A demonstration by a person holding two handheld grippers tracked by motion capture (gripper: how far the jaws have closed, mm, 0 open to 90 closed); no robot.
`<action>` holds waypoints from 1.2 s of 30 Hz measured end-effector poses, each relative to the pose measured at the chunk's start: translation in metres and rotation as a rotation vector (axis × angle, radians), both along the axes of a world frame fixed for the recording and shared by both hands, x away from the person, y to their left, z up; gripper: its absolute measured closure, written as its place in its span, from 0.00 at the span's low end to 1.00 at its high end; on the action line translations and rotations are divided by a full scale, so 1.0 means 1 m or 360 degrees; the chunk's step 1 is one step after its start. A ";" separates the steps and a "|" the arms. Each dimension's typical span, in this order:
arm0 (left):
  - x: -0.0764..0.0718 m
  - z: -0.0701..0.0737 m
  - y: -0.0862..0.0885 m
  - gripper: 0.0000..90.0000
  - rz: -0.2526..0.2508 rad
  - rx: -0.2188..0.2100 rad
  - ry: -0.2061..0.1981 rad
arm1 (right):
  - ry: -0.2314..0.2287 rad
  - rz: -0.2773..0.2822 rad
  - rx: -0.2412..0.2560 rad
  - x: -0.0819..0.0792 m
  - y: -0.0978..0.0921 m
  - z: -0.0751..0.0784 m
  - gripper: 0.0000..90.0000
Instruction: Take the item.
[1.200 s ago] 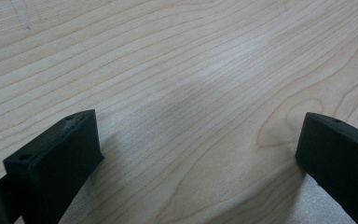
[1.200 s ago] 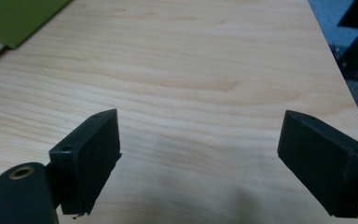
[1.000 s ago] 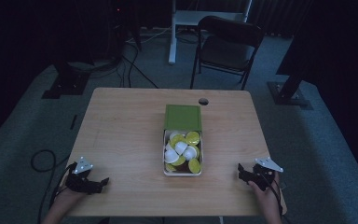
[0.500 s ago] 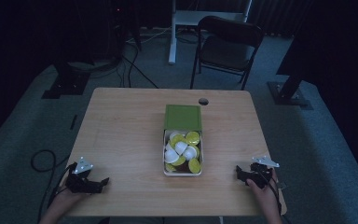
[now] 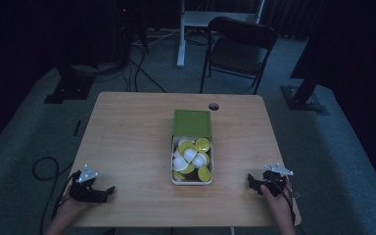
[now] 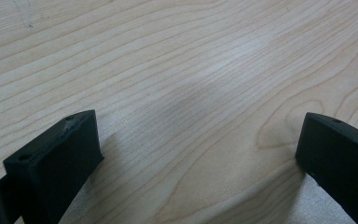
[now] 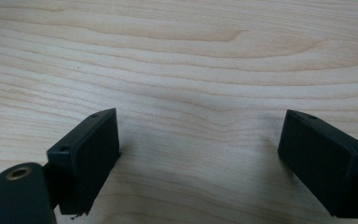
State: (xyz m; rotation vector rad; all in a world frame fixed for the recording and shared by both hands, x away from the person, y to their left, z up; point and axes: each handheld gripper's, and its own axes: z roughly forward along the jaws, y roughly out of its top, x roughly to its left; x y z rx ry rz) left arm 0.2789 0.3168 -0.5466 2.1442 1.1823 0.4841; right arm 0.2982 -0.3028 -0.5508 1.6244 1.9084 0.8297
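A white box [image 5: 192, 180] with a green lid [image 5: 192, 123] folded back stands at the middle of the wooden table [image 5: 132, 137]. Several yellow and white round capsules [image 5: 191, 157] lie inside it. My left gripper [image 5: 108, 190] rests near the front left corner, held by a hand, jaws pointing right. In the left gripper view it [image 6: 198, 158] stands open over bare wood. My right gripper [image 5: 250, 181] sits near the front right corner, jaws pointing left toward the box. The right gripper view shows that gripper [image 7: 198, 161] open with only table between its jaws.
A round cable hole [image 5: 214, 106] lies at the table's far edge behind the box. A dark folding chair [image 5: 237, 46] stands beyond the table, with stand bases [image 5: 303, 100] on the carpet either side. A cable [image 5: 46, 169] loops off the left edge.
The right gripper has slid a little to the left, toward the box. The left gripper and the box have stayed put.
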 end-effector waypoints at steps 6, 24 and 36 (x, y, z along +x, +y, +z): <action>0.000 0.001 0.000 0.00 -0.0007 0.0005 0.0010 | 0.0002 -0.0001 0.0001 0.000 0.000 0.000 0.13; 0.002 0.018 -0.017 0.01 0.0004 -0.0034 0.0035 | 0.0001 -0.0001 0.0001 0.000 0.000 0.000 0.13; 0.008 0.035 -0.042 0.01 -0.0063 -0.0069 0.0028 | 0.0001 -0.0001 0.0002 0.000 0.000 0.000 0.13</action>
